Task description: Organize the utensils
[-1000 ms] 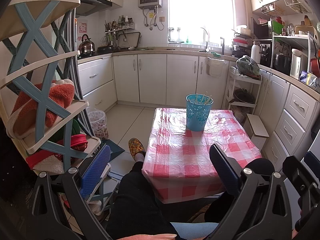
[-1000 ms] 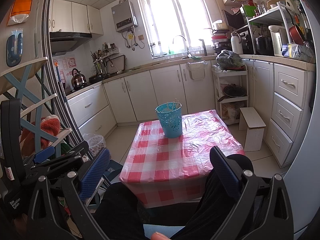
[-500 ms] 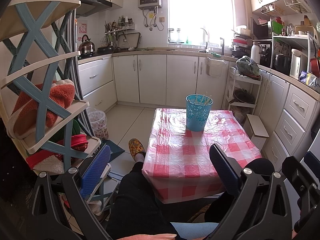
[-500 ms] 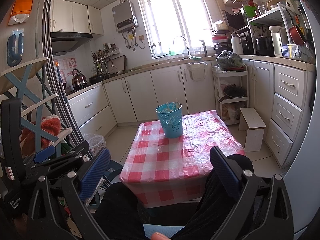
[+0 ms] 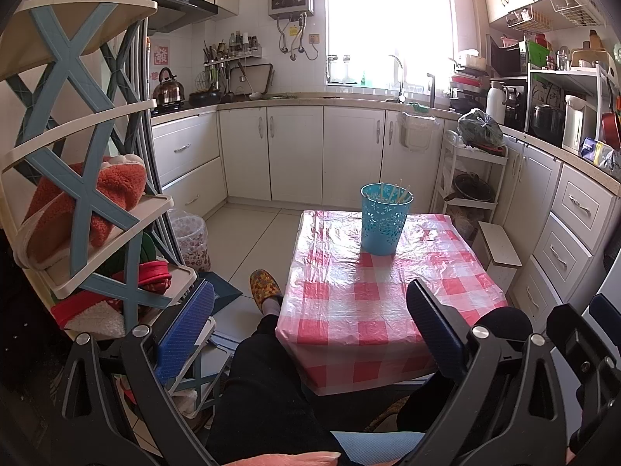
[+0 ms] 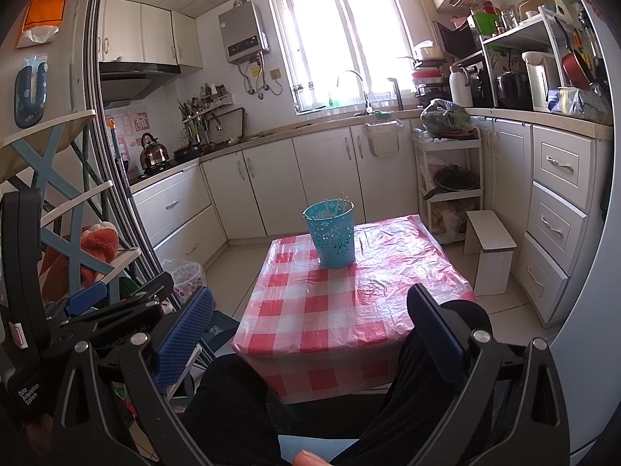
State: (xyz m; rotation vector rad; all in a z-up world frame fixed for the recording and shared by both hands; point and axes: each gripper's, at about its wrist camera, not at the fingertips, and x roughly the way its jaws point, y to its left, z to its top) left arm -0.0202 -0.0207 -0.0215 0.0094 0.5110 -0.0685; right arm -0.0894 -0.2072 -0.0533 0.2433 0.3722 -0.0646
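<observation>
A blue perforated holder (image 5: 384, 219) stands upright at the far end of a low table with a red and white checked cover (image 5: 372, 303); it also shows in the right wrist view (image 6: 330, 233). Several pale chopsticks (image 5: 396, 191) stick out of it. My left gripper (image 5: 306, 326) is open and empty, held back from the table's near edge above the person's lap. My right gripper (image 6: 306, 330) is open and empty, also short of the near edge. The left gripper's body (image 6: 97, 310) shows at the left of the right wrist view.
A shelf rack (image 5: 77, 178) with red cloth stands close at the left. A bin (image 5: 190, 239) sits on the floor beside it. A small white stool (image 6: 489, 252) and drawers (image 6: 559, 213) are at the right. The person's black-clad legs (image 5: 268, 388) lie under the grippers.
The right wrist view has shifted slightly, so the holder sits a touch lower and left in it. The left gripper has not visibly moved. Both stay open.
</observation>
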